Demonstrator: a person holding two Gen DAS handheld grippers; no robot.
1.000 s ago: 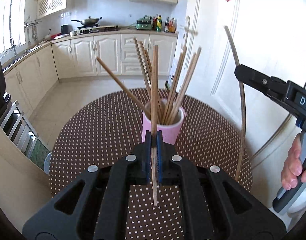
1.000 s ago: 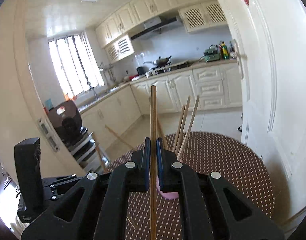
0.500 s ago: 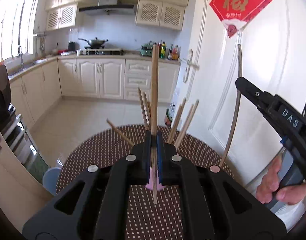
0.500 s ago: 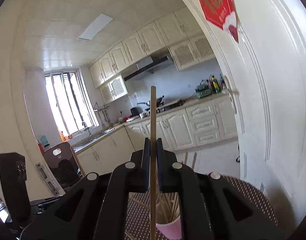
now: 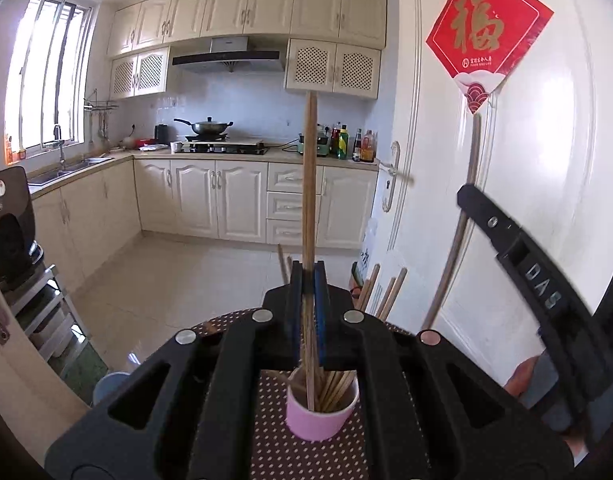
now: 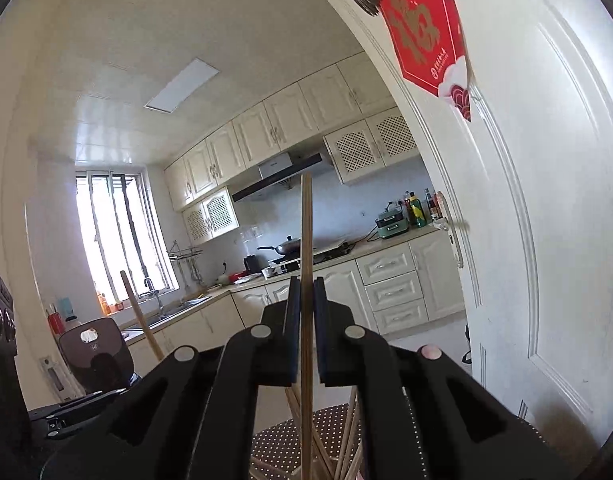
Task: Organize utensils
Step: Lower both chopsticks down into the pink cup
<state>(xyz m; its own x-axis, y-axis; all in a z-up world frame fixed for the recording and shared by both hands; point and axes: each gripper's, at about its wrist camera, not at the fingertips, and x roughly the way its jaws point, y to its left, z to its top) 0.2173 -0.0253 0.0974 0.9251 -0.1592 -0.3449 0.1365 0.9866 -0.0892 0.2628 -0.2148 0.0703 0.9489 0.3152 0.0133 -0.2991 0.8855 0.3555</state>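
Observation:
In the left wrist view my left gripper (image 5: 307, 280) is shut on one upright wooden chopstick (image 5: 309, 184). Its lower end shows against the mouth of a pink cup (image 5: 322, 420); whether it is inside I cannot tell. The cup holds several chopsticks (image 5: 342, 388) and stands on the dotted tablecloth (image 5: 274, 452). At the right, my right gripper (image 5: 466, 198) pinches another chopstick (image 5: 462, 220). In the right wrist view my right gripper (image 6: 305, 292) is shut on that chopstick (image 6: 306, 240), upright, above the cup's chopsticks (image 6: 346, 452). The left gripper's chopstick (image 6: 140, 320) leans at the left.
A white door (image 5: 546, 200) with a red paper sign (image 5: 486, 36) stands close on the right. A hand (image 5: 522, 376) holds the right gripper's handle. Kitchen cabinets (image 5: 226, 200), a stove with a wok (image 5: 204, 126) and a dark appliance (image 5: 6, 220) lie beyond the table.
Both grippers rose and tipped upward, each still holding its chopstick. The pink cup slid from the middle of the left wrist view to beneath the fingers.

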